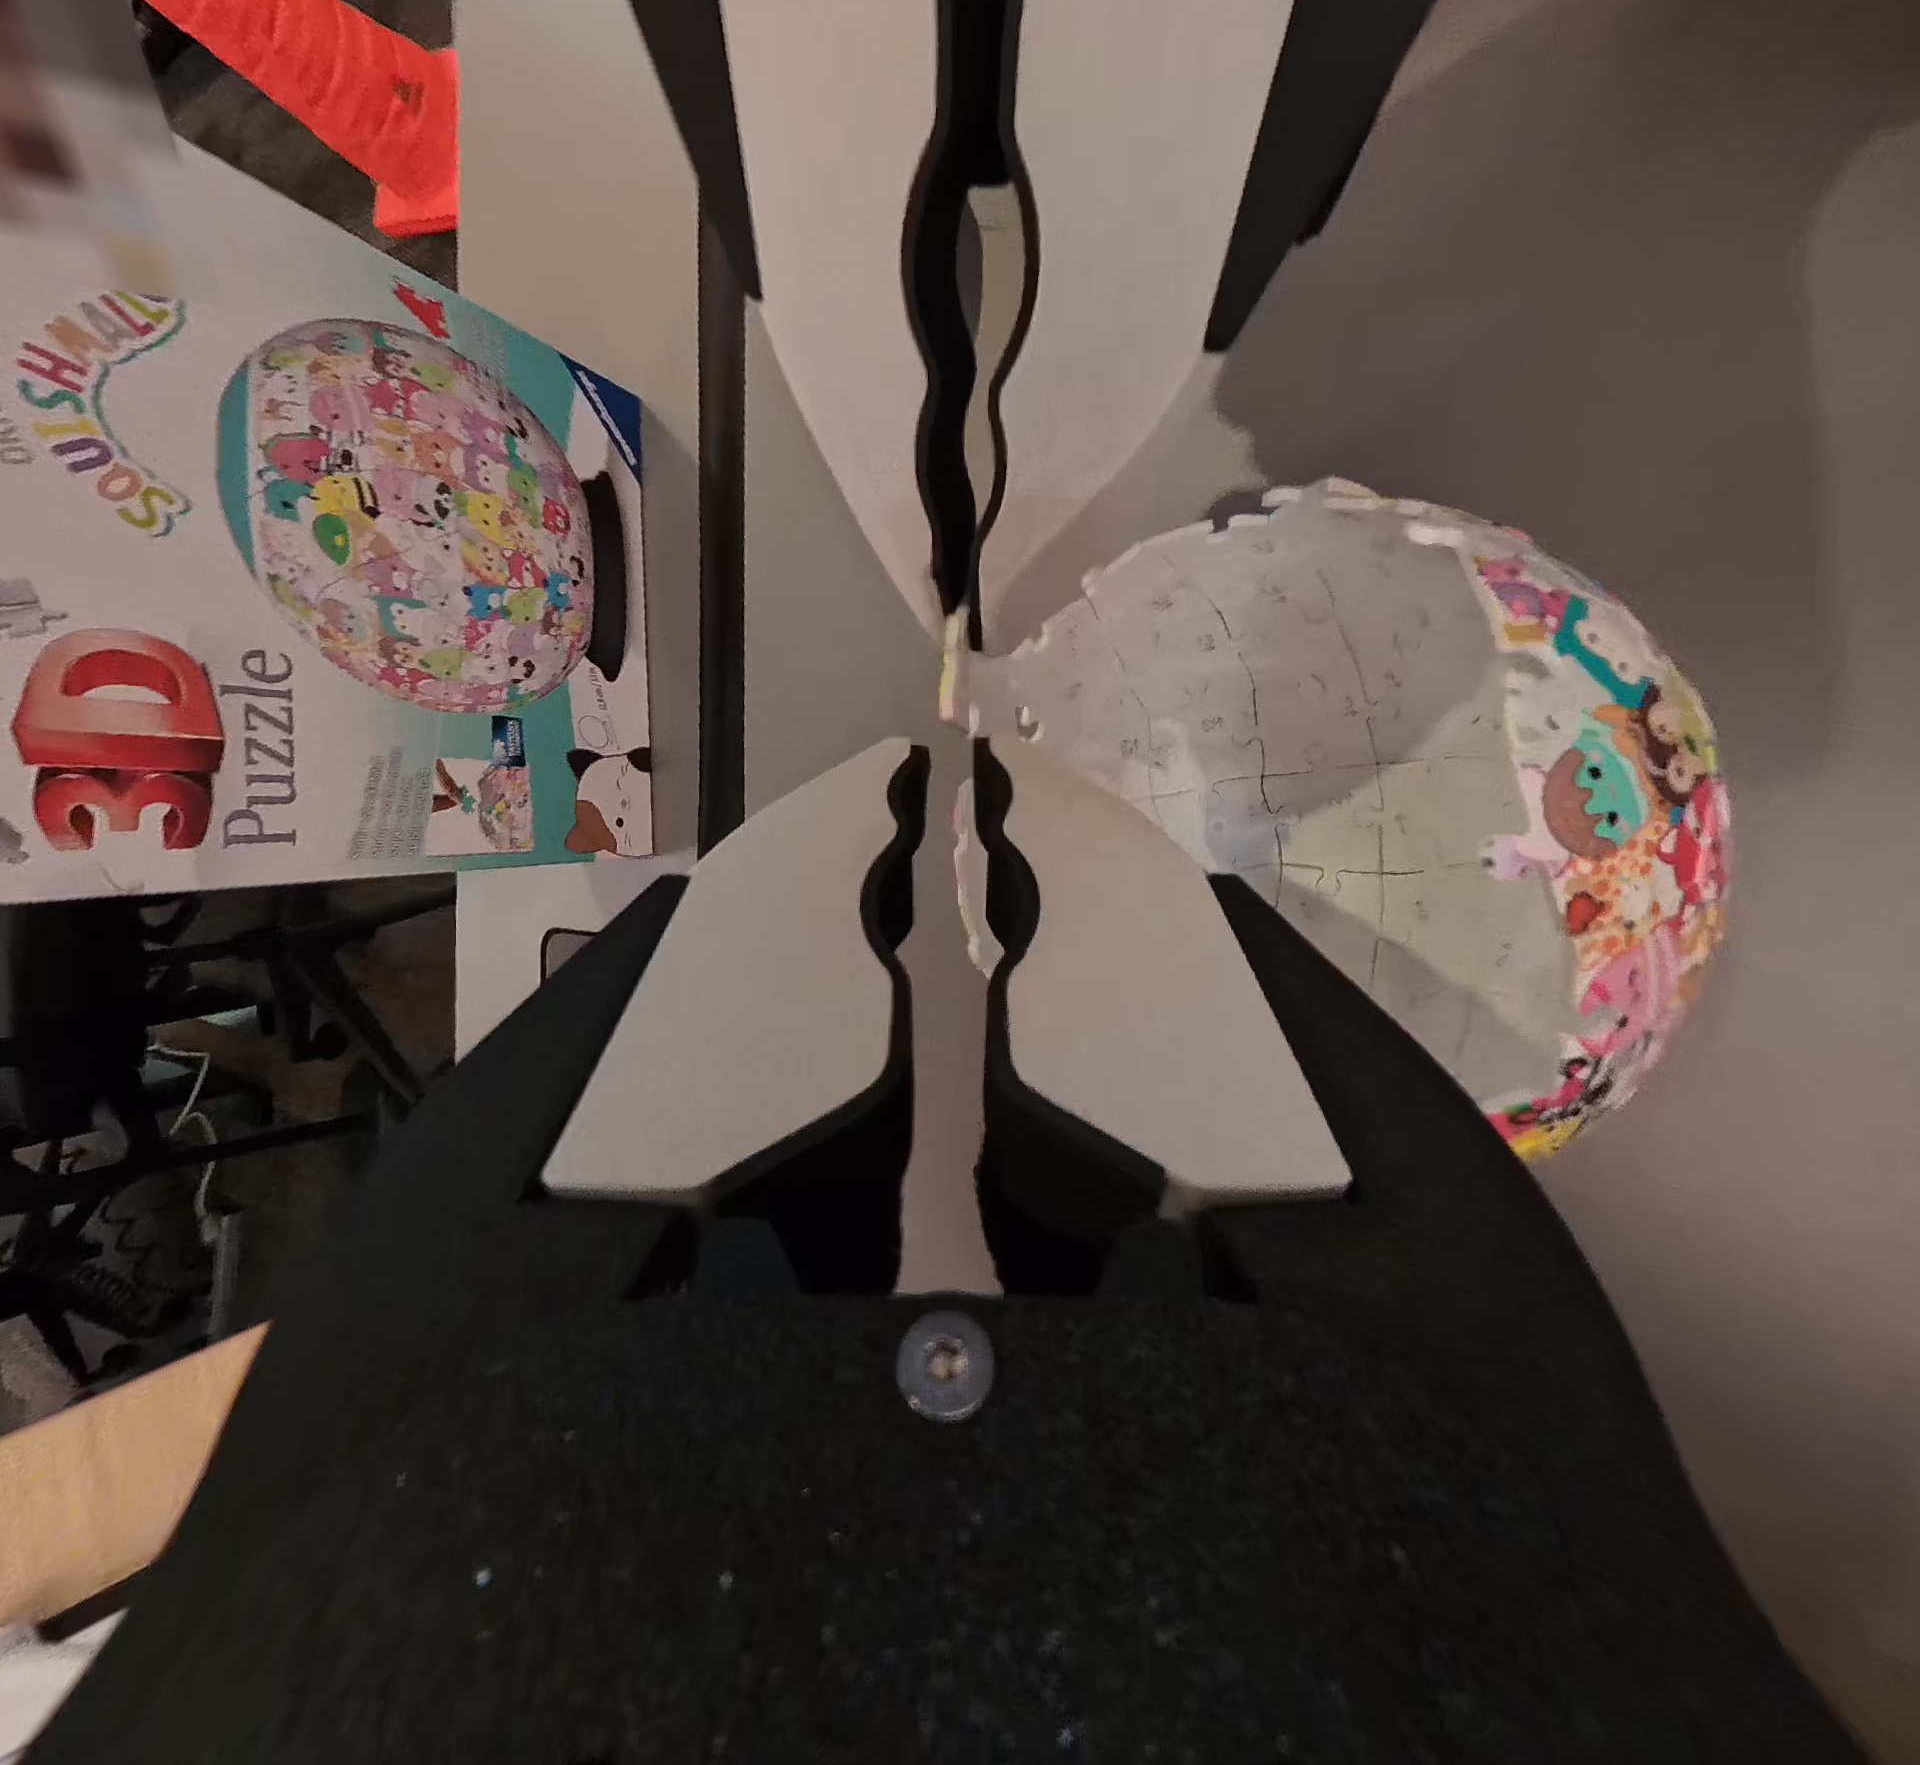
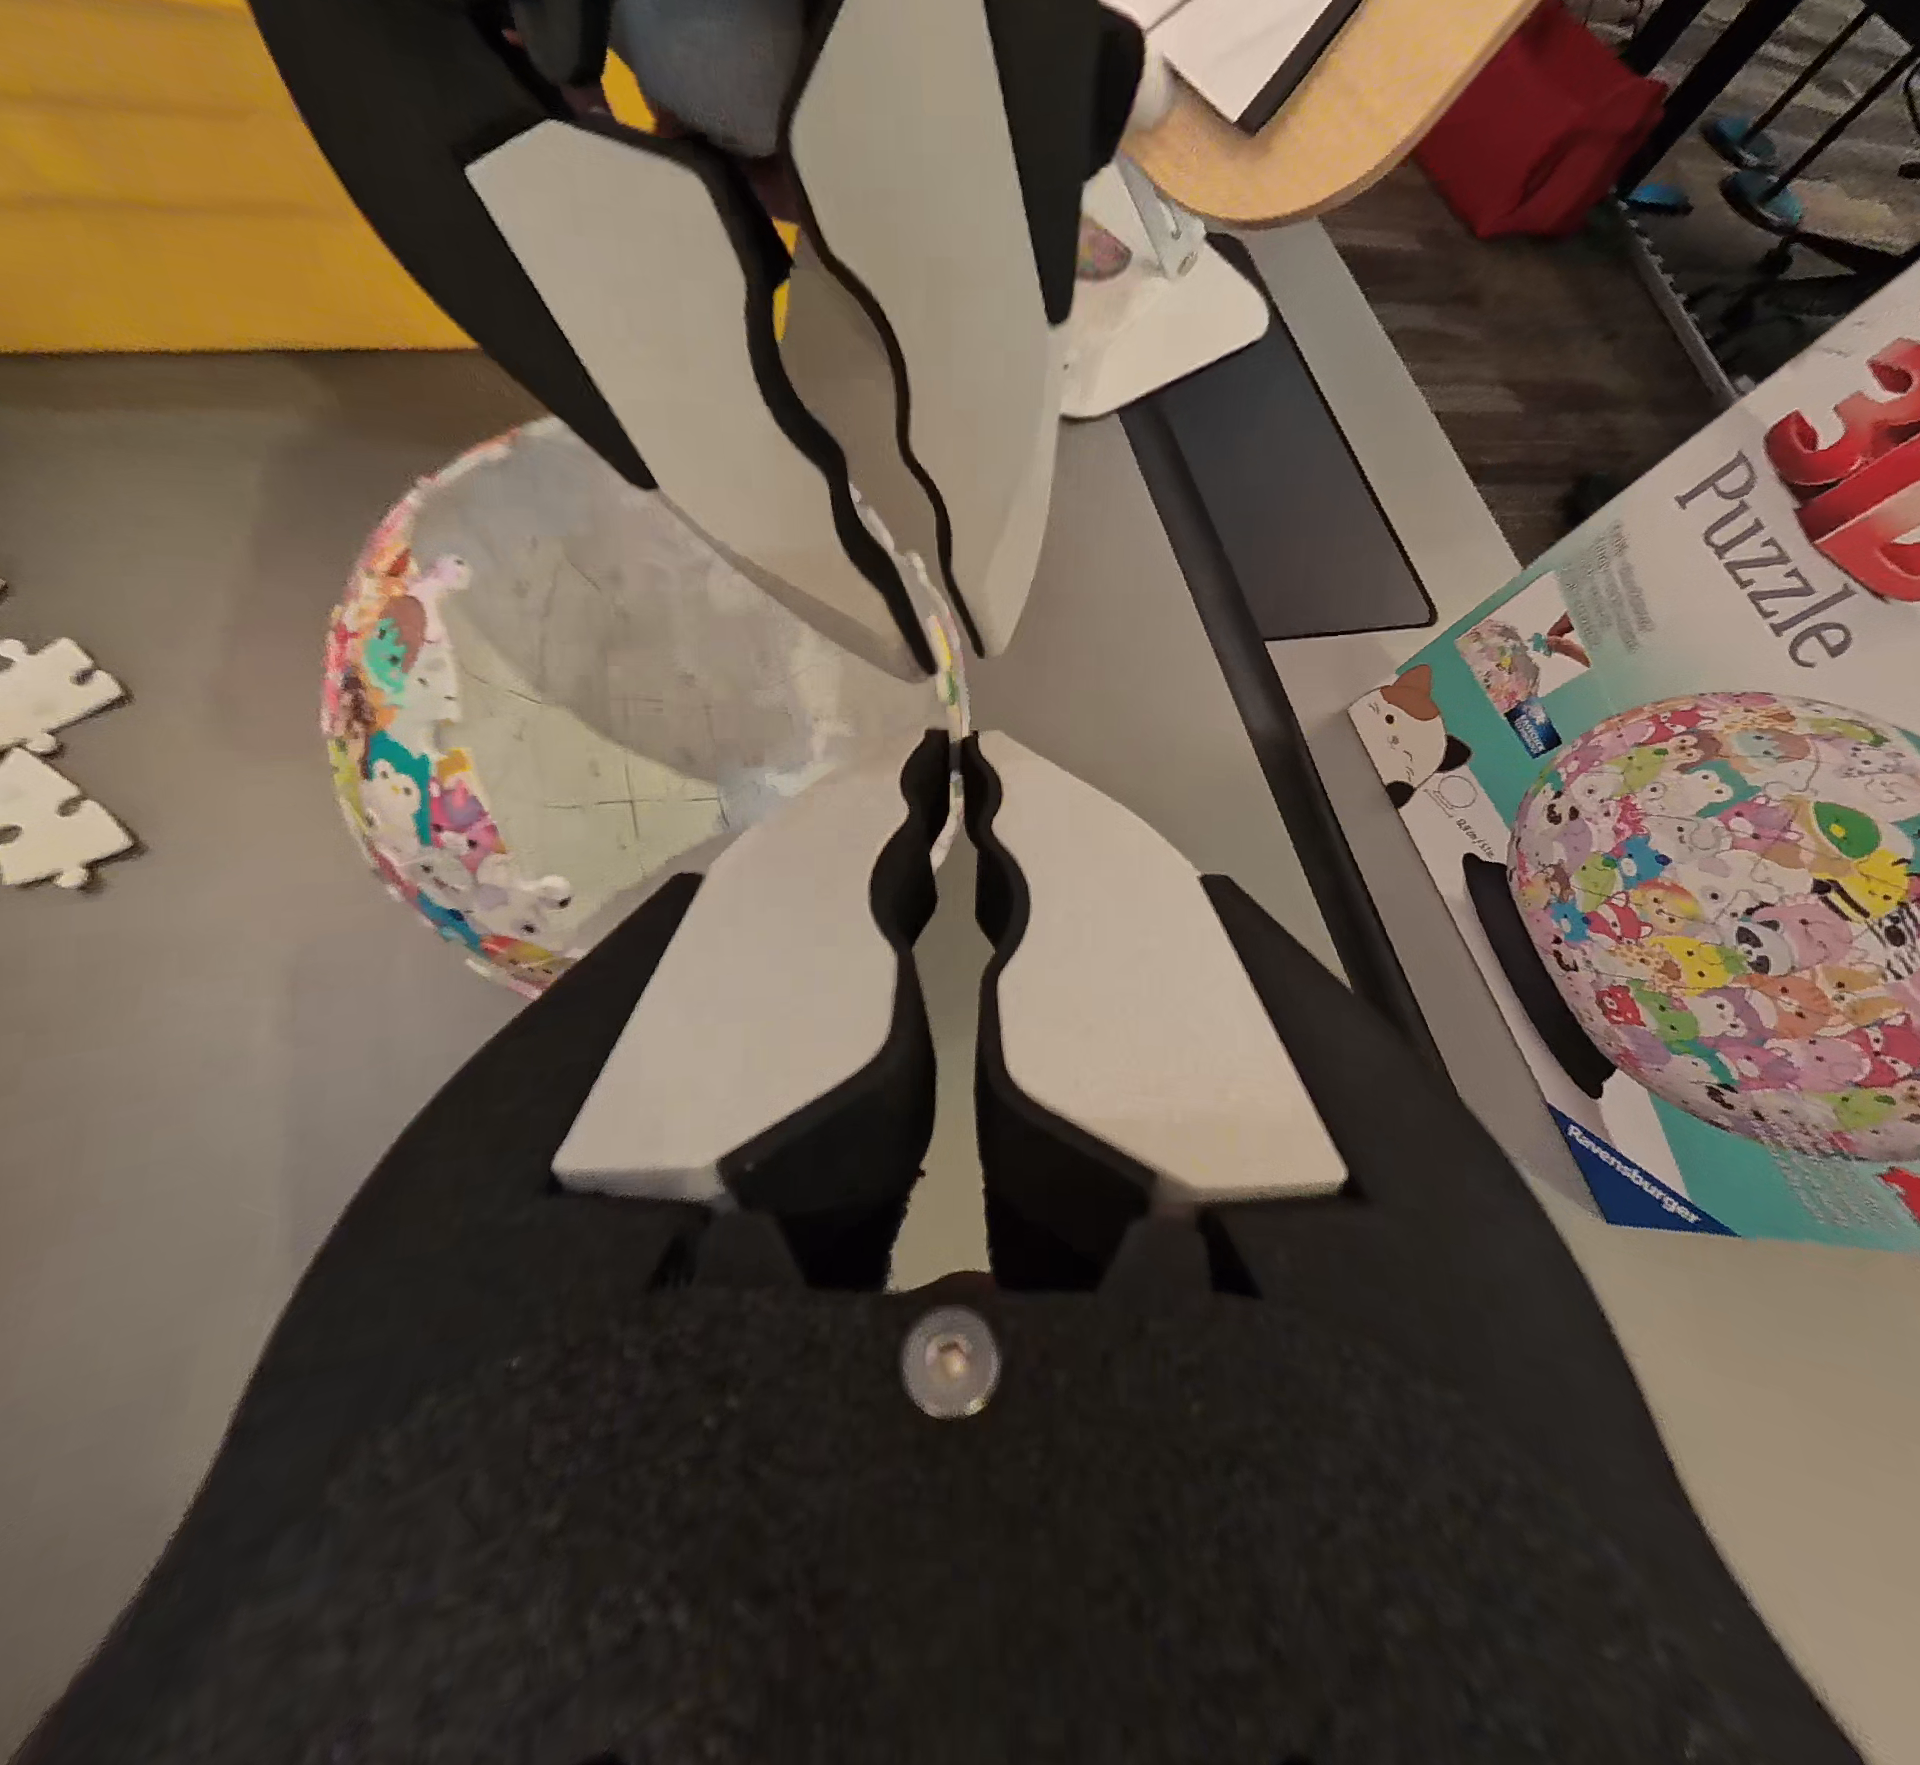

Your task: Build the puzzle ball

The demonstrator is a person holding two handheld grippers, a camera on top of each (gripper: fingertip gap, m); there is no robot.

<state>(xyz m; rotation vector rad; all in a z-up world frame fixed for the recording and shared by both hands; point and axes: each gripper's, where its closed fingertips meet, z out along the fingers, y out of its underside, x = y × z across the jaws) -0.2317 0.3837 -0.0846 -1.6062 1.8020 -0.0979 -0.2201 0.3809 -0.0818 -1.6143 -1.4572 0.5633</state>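
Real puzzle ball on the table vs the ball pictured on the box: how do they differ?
1. The puzzle ball is an open, unfinished shell with a jagged rim; the ball printed on the box is a closed sphere.
2. The real one shows its pale inner side; the printed one shows only its patterned outside.
3. The printed ball sits on a dark stand; no stand is visible under the real one.

Both carry the same colourful cartoon-character pattern.
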